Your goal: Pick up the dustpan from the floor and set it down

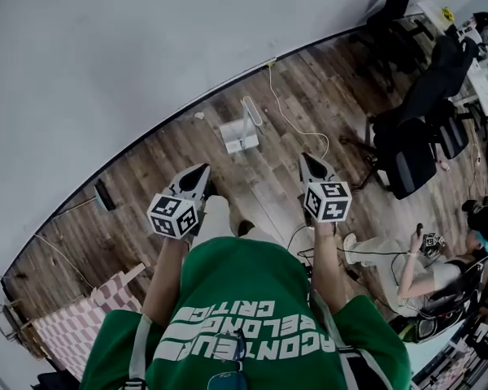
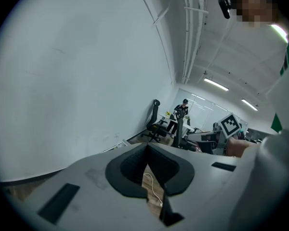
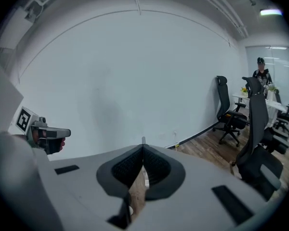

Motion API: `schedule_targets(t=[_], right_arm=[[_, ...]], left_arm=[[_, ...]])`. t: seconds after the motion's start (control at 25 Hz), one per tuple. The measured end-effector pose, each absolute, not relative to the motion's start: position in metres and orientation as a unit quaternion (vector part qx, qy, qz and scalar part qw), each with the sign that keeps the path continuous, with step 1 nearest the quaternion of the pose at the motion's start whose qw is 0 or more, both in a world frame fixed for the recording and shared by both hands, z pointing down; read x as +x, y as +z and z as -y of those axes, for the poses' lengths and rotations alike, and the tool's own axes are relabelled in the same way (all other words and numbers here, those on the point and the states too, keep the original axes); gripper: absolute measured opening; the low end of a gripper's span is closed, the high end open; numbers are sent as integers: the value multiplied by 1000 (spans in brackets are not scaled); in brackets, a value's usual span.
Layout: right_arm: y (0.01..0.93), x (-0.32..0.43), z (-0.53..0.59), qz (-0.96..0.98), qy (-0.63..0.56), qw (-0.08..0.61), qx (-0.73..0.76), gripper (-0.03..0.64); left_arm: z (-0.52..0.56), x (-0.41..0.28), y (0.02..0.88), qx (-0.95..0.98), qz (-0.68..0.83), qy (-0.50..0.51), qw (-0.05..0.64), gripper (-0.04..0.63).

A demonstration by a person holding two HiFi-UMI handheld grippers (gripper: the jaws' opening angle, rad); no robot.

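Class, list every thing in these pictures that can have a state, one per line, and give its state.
Left gripper: shut, nothing between the jaws.
Right gripper: shut, nothing between the jaws.
Dustpan: on the floor near the wall, not held.
Office chair: upright, nobody in it.

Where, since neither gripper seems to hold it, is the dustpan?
In the head view the dustpan lies on the wood floor near the wall, ahead of and between the left gripper and right gripper, beside a white cable.
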State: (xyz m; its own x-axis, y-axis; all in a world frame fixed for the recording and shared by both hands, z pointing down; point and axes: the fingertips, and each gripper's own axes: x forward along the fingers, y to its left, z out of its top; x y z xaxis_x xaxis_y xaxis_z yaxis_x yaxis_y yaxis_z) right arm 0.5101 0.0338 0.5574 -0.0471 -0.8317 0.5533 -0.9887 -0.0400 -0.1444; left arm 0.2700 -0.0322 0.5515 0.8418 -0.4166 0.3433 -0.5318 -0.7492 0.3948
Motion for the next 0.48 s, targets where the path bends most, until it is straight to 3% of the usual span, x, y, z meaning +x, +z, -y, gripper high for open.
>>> schedule_targets(t=[0.48], right_arm=[[539,486,-128,692,194,167,675,8]], left_arm=[[-50,283,532,933,257,98,231,-5]])
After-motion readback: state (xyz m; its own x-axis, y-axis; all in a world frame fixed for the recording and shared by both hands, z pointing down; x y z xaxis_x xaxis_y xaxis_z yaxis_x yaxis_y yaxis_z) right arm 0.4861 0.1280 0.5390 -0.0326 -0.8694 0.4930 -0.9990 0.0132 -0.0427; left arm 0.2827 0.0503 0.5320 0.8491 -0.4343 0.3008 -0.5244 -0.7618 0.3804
